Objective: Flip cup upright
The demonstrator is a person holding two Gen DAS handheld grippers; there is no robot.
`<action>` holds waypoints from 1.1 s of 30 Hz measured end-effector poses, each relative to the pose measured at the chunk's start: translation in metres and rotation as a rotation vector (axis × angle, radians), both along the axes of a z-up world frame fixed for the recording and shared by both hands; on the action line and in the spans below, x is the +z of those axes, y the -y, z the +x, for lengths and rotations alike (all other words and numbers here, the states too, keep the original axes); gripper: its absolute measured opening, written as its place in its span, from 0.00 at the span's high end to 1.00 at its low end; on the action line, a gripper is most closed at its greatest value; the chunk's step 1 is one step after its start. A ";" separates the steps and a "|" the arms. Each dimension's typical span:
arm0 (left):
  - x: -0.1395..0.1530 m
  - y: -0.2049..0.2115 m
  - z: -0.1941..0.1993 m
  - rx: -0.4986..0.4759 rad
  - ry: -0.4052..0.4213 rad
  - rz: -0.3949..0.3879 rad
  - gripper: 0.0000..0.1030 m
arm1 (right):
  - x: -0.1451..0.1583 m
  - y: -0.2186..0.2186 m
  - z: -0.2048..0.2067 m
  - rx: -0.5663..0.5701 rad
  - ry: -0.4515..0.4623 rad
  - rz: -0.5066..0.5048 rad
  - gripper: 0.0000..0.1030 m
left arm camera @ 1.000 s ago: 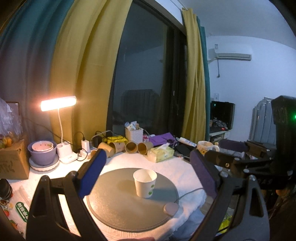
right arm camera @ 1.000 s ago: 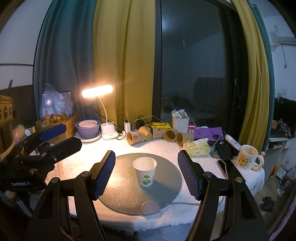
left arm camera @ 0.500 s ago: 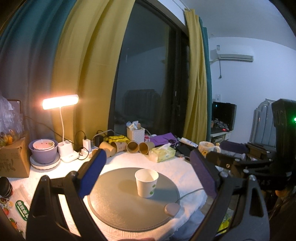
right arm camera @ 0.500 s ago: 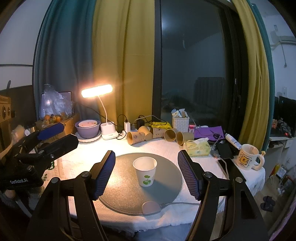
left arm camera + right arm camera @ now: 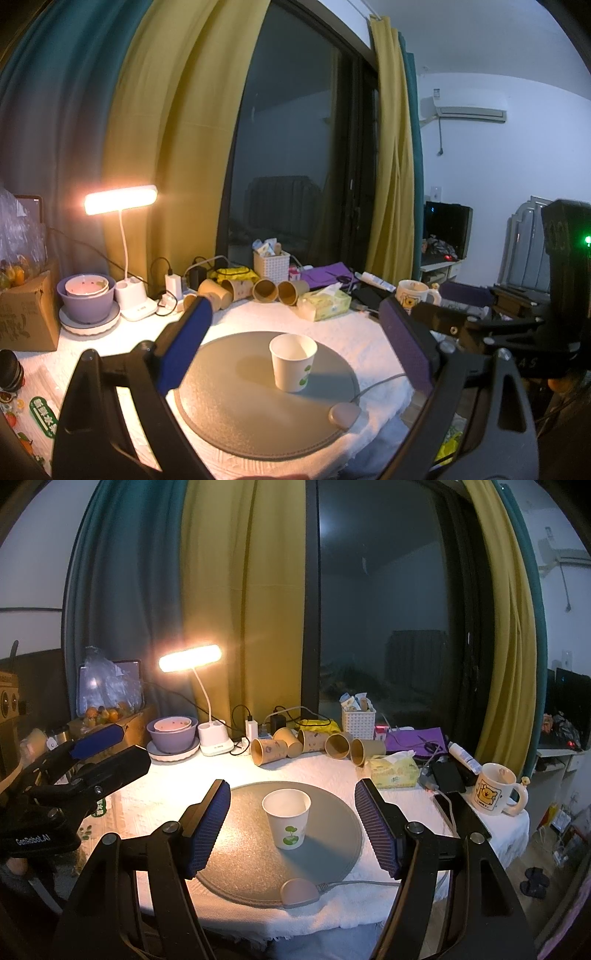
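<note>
A white paper cup (image 5: 293, 362) with a green print stands upright, mouth up, on a round grey mat (image 5: 236, 413). It also shows in the right wrist view (image 5: 287, 822) on the same mat (image 5: 332, 834). My left gripper (image 5: 295, 347) is open and empty, held back from the cup, which sits between its fingers in view. My right gripper (image 5: 293, 823) is open and empty, also back from the cup. Each gripper shows at the edge of the other's view: the right gripper (image 5: 480, 325) and the left gripper (image 5: 107, 753).
Several brown paper cups (image 5: 314, 744) lie on their sides at the back. A lit desk lamp (image 5: 190, 659), purple bowl (image 5: 171, 734), tissue pack (image 5: 393, 770), white basket (image 5: 358, 720), phones (image 5: 448, 777) and a cartoon mug (image 5: 493, 794) crowd the table edges. A cable puck (image 5: 299, 892) lies at the mat's front.
The left wrist view has drifted slightly, so the cup sits a little further right in it. Both grippers stay open; the cup has not moved.
</note>
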State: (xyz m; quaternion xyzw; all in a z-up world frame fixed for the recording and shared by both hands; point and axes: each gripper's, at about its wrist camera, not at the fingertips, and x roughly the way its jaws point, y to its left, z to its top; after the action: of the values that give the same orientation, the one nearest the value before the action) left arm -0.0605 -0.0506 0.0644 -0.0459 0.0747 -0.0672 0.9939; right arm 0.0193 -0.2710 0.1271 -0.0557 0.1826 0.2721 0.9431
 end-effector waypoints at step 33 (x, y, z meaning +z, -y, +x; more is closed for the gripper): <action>-0.003 -0.001 0.001 0.000 -0.007 -0.004 0.10 | -0.008 -0.002 -0.001 -0.003 -0.011 -0.001 0.29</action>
State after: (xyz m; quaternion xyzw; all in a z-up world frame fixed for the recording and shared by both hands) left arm -0.0596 -0.0500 0.0610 -0.0481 0.0781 -0.0674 0.9935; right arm 0.0179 -0.2689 0.1188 -0.0542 0.1881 0.2709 0.9425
